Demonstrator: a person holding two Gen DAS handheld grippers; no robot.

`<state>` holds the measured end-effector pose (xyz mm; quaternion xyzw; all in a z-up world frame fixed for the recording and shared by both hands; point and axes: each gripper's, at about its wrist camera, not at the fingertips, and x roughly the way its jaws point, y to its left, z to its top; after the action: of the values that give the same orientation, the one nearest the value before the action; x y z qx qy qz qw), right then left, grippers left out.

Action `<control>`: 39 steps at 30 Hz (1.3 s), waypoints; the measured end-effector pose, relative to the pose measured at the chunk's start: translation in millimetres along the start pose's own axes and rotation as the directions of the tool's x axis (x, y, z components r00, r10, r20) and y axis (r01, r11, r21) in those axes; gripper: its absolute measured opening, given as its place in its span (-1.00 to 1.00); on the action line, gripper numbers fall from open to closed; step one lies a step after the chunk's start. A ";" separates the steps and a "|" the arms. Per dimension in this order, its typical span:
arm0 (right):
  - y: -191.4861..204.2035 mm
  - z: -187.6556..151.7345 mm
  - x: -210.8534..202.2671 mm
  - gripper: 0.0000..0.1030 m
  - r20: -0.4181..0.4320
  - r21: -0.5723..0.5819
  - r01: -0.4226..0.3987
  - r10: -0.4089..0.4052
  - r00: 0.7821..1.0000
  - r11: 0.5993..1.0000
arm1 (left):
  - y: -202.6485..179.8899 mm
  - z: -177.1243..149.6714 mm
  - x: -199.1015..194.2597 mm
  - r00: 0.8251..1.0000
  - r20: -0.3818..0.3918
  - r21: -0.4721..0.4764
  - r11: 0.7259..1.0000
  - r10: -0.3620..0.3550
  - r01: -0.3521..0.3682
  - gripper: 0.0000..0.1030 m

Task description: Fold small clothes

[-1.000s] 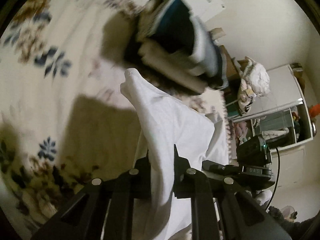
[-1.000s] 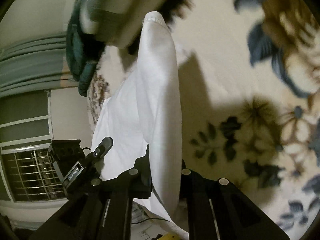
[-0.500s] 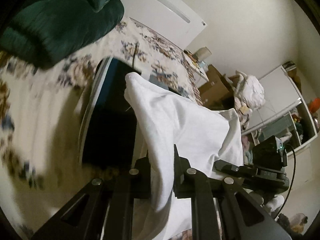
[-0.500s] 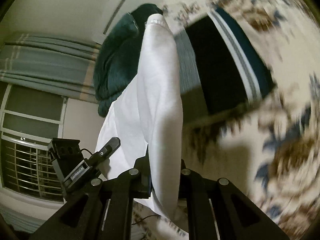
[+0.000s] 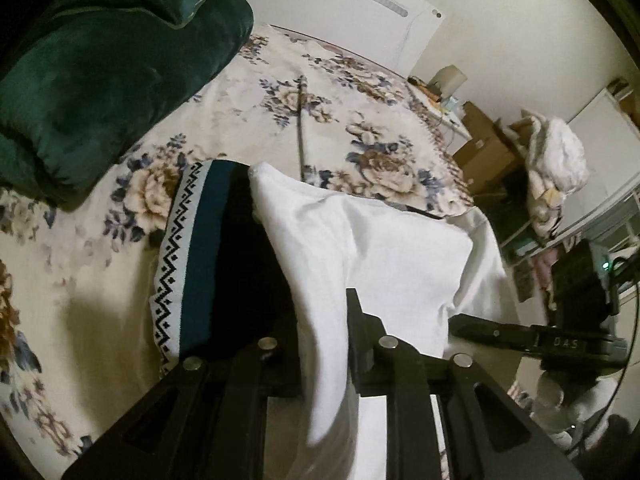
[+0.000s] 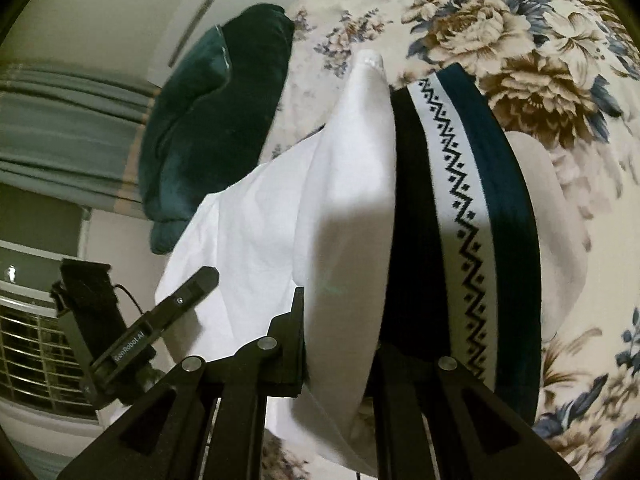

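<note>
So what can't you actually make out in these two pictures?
- White garment: its kind and lower part, left wrist view; hidden behind the left hand-held gripper and cut off by the bottom edge.
- Dark folded piece with zigzag trim: its middle, right wrist view; the white garment covers it.
- Pale bundle by the cabinet, left wrist view: too small to identify.

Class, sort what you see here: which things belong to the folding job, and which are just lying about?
Part of the job:
white garment
left gripper
right gripper
dark folded garment with zigzag band

Just lying about:
green cushion
floral bedspread
cardboard boxes
thin rod
</note>
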<state>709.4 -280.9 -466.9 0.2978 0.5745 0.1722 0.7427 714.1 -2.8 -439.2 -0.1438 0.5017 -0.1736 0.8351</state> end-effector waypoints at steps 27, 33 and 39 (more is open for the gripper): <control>86.1 -113.2 -99.4 1.00 0.357 -0.098 0.779 -0.709 0.608 0.619 | -72.8 -52.3 -99.4 0.897 0.154 0.078 0.900 0.413 -0.428 1.00; 127.6 -155.3 -165.1 1.00 0.405 -0.087 0.780 -0.693 0.596 0.620 | -104.9 -69.2 -161.5 0.893 0.179 0.077 0.899 0.414 -0.432 1.00; 179.0 -207.1 -242.7 1.00 0.471 -0.075 0.769 -0.658 0.588 0.634 | -145.1 -96.4 -239.1 0.884 0.221 0.072 0.897 0.412 -0.436 1.00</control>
<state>458.8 -238.9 -203.8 -0.0368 0.4512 -0.1316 0.8819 503.0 -35.6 -234.5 0.0031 0.4230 -0.0011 0.9061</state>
